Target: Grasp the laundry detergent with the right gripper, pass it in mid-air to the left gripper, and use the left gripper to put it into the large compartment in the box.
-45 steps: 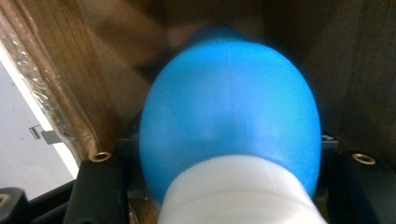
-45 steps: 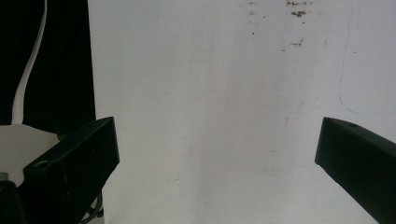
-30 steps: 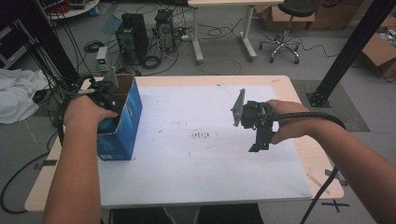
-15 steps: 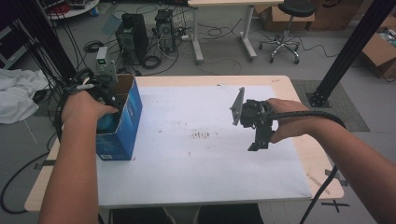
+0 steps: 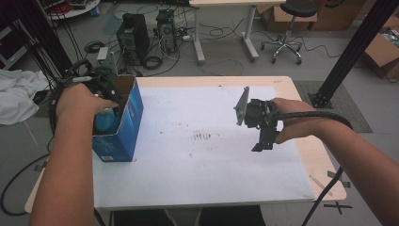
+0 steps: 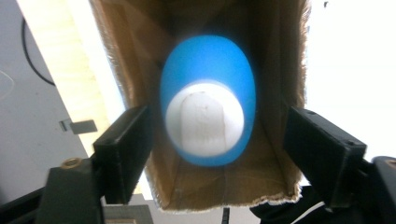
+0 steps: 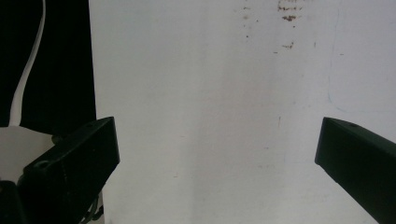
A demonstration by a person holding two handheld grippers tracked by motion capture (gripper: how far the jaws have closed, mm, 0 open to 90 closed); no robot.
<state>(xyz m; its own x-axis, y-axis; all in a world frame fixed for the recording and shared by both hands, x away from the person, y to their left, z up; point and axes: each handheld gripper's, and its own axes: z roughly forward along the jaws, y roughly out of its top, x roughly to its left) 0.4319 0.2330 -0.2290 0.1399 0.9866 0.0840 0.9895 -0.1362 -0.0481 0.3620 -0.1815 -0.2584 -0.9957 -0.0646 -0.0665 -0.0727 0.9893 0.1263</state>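
A blue bottle (image 6: 208, 100) with a white cap stands inside an open blue box (image 5: 123, 123) at the left edge of the counter (image 5: 202, 179), on its white sheet. The left tongs (image 6: 215, 142) point down into the box, jaws wide apart on either side of the bottle, touching neither side of it. The right tongs (image 7: 217, 161), well apart to the right, hang above the sheet, jaws spread wide and empty.

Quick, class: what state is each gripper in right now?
Left gripper: open, jaws either side of the blue bottle in the box.
Right gripper: open, empty, over the white sheet.
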